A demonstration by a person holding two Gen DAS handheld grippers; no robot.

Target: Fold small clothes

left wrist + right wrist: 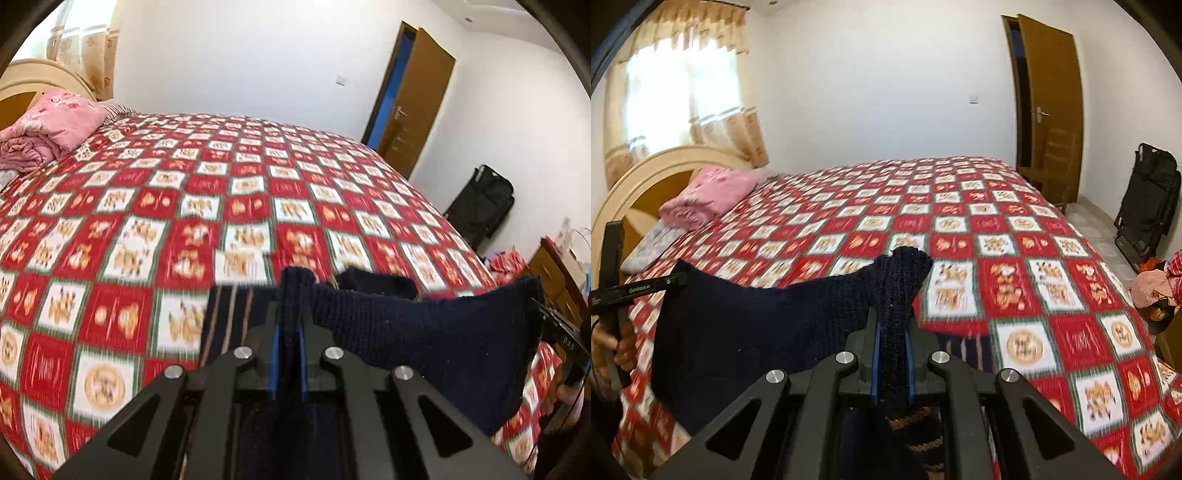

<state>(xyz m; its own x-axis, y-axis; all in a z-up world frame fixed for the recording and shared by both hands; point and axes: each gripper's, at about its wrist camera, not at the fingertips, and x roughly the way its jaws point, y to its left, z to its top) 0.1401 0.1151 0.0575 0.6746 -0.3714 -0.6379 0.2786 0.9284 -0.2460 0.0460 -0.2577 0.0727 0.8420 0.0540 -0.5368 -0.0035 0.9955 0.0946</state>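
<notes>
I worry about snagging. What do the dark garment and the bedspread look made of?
The dark garment looks like chunky navy knit, likely wool or acrylic: ribbed loops show. The bedspread looks like smooth, matte printed woven cloth, perhaps cotton.

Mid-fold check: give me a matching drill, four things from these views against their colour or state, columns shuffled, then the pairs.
Things:
1. left gripper
2. quilt
3. door
4. bedspread

States:
A. standing open
B. red and white checks
C. shut on the dark knit garment
D. pink, bundled near the headboard

Pairs: 1-C, 2-D, 3-A, 4-B
</notes>
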